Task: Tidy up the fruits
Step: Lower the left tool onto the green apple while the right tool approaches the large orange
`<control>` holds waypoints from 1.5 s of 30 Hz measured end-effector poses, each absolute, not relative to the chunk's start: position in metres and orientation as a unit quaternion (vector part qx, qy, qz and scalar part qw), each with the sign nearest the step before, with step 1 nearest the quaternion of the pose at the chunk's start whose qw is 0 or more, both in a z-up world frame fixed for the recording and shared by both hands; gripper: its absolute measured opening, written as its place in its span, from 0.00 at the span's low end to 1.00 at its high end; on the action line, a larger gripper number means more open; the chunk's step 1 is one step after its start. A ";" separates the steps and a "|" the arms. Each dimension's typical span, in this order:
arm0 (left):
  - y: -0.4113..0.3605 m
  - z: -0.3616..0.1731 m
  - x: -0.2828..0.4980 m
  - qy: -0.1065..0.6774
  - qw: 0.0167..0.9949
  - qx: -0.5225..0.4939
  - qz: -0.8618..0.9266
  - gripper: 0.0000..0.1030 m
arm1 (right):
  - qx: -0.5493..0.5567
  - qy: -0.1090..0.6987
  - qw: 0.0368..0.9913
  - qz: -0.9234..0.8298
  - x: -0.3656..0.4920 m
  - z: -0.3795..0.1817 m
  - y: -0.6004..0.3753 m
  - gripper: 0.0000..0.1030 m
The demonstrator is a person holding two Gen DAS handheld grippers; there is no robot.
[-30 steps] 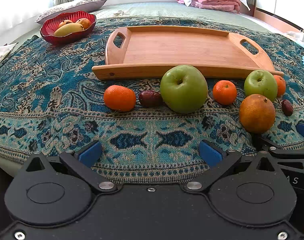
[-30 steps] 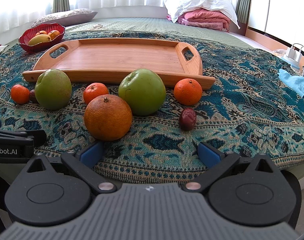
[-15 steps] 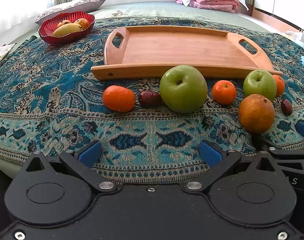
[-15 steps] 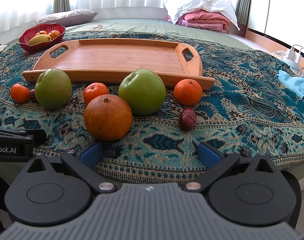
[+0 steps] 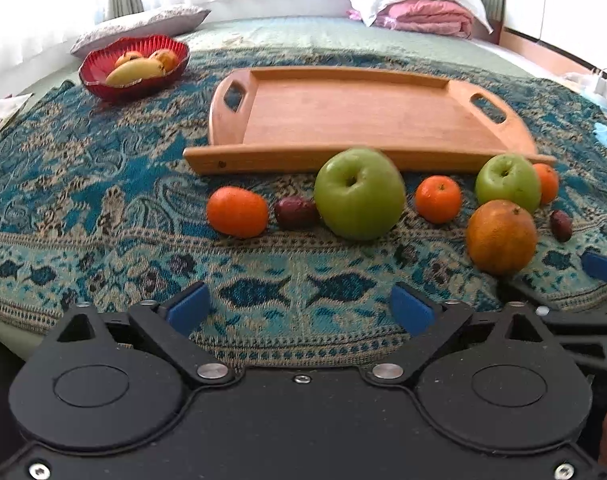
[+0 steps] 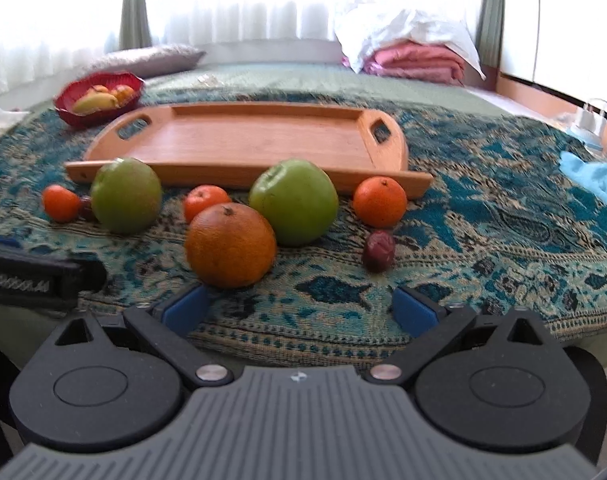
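Wooden tray empty, fruit lined up in front

Wooden tray (image 5: pixel 367 120) lies bare, likely the sorting spot; apples, oranges and dark dates sit on the patterned cloth (image 5: pixel 83 184) along its near edge. Left gripper (image 5: pixel 299 312) is closing slightly on nothing, jaws wide. Right gripper (image 6: pixel 299 310) gapes empty behind the large orange (image 6: pixel 230 245) (lettering on the neighbouring gripper is too blurred to read)

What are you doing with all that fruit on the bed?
A person holds two grippers over the patterned cloth, getting ready to sort fruit. Nothing is picked up yet. The left gripper is closing a little with nothing between its pads; the right gripper is open and empty. Green apples, a big orange, small oranges and dark dates lie before the bare wooden tray.
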State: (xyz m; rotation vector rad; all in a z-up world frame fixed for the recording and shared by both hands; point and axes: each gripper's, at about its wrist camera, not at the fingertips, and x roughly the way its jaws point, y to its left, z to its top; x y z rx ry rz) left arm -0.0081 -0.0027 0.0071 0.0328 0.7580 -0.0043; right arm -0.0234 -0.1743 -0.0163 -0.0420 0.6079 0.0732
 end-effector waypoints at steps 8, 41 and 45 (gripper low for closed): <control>-0.016 0.026 -0.004 0.317 0.947 0.049 -0.021 0.89 | -0.027 0.249 0.965 0.081 -0.034 -0.008 -0.161 0.91; -0.021 0.011 0.033 0.293 0.953 0.000 -0.073 0.58 | 0.008 0.240 0.966 0.098 -0.021 -0.015 -0.156 0.63; -0.023 0.008 0.036 0.294 0.953 0.008 -0.074 0.58 | 0.013 0.245 0.964 0.098 -0.019 -0.017 -0.156 0.61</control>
